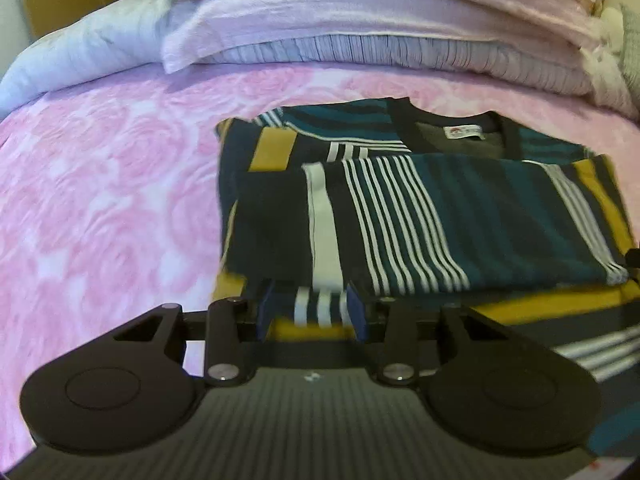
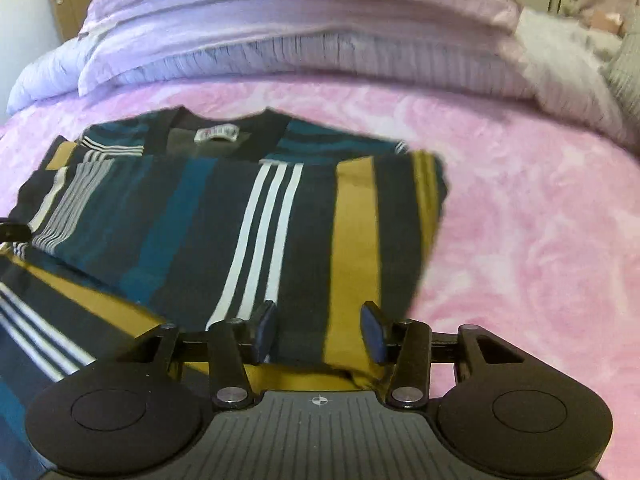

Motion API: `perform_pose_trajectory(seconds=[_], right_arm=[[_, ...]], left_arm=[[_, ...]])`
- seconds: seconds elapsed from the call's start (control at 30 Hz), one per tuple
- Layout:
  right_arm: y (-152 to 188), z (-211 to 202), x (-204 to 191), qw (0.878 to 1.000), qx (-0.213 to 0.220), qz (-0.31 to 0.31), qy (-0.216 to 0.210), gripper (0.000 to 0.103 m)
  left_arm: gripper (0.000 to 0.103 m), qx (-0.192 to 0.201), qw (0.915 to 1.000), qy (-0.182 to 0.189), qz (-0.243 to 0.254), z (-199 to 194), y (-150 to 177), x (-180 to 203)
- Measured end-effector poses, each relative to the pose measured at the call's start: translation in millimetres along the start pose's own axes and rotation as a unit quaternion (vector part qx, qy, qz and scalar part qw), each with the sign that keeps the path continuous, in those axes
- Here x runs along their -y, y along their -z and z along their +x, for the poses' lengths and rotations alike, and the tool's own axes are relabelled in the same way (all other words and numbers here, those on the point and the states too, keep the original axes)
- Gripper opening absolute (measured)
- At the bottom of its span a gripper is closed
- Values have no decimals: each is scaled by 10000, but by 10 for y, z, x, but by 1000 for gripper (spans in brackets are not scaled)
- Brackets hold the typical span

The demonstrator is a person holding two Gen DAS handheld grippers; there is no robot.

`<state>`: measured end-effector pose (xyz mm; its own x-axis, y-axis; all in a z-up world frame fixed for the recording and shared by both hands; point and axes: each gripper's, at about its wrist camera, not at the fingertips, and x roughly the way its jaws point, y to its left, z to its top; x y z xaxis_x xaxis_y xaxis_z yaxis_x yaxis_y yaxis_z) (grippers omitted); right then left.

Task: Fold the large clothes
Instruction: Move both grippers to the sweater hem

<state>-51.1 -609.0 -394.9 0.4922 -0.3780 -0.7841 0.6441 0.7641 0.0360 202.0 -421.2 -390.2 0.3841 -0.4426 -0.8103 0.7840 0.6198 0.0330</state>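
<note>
Shirt (image 1: 420, 216) lying folded on pink bedspread (image 1: 100, 200), collar at 12 o'clock toward pillows (image 1: 360, 32). My left gripper (image 1: 312, 312) standing partly open at shirt's near edge, striped cloth showing between pads; cannot tell if gripping. My right gripper (image 2: 318, 334) hanging open over yellow stripe, pads clear of cloth, grasping nothing.

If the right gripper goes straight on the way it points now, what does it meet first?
Most likely the striped sweater folded on the pink bedspread. The right gripper stands open with the cloth's mustard stripe directly ahead. Depth is hard to judge here.
</note>
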Motion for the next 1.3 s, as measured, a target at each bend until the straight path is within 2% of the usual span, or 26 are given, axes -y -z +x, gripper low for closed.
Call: perform_pose_trajectory(seconds=[0.1, 0.27, 0.33, 0.5, 0.57, 0.63, 0.7, 0.77, 0.8, 0.87, 1.03, 1.13, 1.3], right_arm=[[235, -293, -54, 9999, -101, -18, -139, 43], [826, -608, -268, 9981, -506, -105, -326, 43], [1165, -770, -369, 9963, -796, -154, -271, 43], [1966, -1383, -544, 9940, -1016, -350, -190, 43], [2214, -1626, -602, 9948, -978, -262, -107, 43], [2404, -1779, -677, 9931, -1164, -120, -31, 43], [2546, -1950, -793, 9941, -1067, -105, 193, 43], [2649, -1967, -845, 9881, -1499, 63, 334, 43], [2707, -2021, -847, 9862, -1565, 331, 422, 43], [2762, -2127, -823, 9834, -1584, 823, 325, 43], [2660, -2372, -702, 9756, -1259, 1781, 239, 43], [2592, -2451, -554, 9734, -993, 2062, 108, 45], [2454, -2301, -278, 9698, -653, 2349, -94, 49]], left_arm=[[35, -143, 9998, 55, -144, -330, 336, 22], [35, -780, 9968, 135, -93, -711, 1104, 69], [35, -842, 9963, 178, 4, -892, 1379, 58], [36, -1003, 9945, 261, 158, -1357, 1991, -151], [36, -1082, 9934, 332, 207, -1526, 2209, -246], [36, -1050, 9931, 423, 306, -1692, 2376, -331], [36, -1158, 9911, 465, 465, -1801, 2501, -390], [36, -1176, 9900, 458, 627, -1924, 2576, -423], [36, -1256, 9888, 444, 678, -1975, 2602, -438], [36, -1248, 9887, 521, 650, -2110, 2617, -494], [37, -1128, 9899, 818, 270, -2292, 2494, -743], [38, -1101, 9890, 982, -71, -2176, 2405, -870], [40, -1158, 9825, 1311, -646, -1878, 2306, -1066]])
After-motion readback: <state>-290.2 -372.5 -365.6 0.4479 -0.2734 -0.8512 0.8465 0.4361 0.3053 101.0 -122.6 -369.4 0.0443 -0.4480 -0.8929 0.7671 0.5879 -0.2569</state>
